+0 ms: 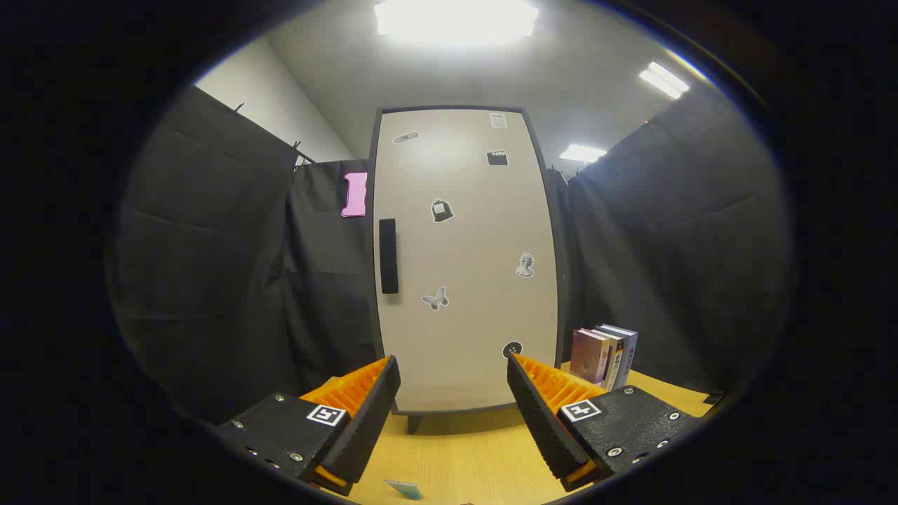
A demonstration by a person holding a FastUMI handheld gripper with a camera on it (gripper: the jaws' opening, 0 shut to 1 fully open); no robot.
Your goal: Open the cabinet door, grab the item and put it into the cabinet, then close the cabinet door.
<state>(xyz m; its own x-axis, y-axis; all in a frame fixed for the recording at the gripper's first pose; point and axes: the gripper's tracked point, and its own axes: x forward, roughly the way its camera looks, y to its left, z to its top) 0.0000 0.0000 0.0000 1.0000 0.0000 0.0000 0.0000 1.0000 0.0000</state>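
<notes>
Gripper fingers spread apart, empty; cabinet door at frame centre looks stiff and light; best grasped by the handle at its left edge.

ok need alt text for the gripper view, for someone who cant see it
A closed cabinet door with a dark handle stands beyond the open, empty gripper on a wooden table. A few upright books stand right of the cabinet.
</notes>
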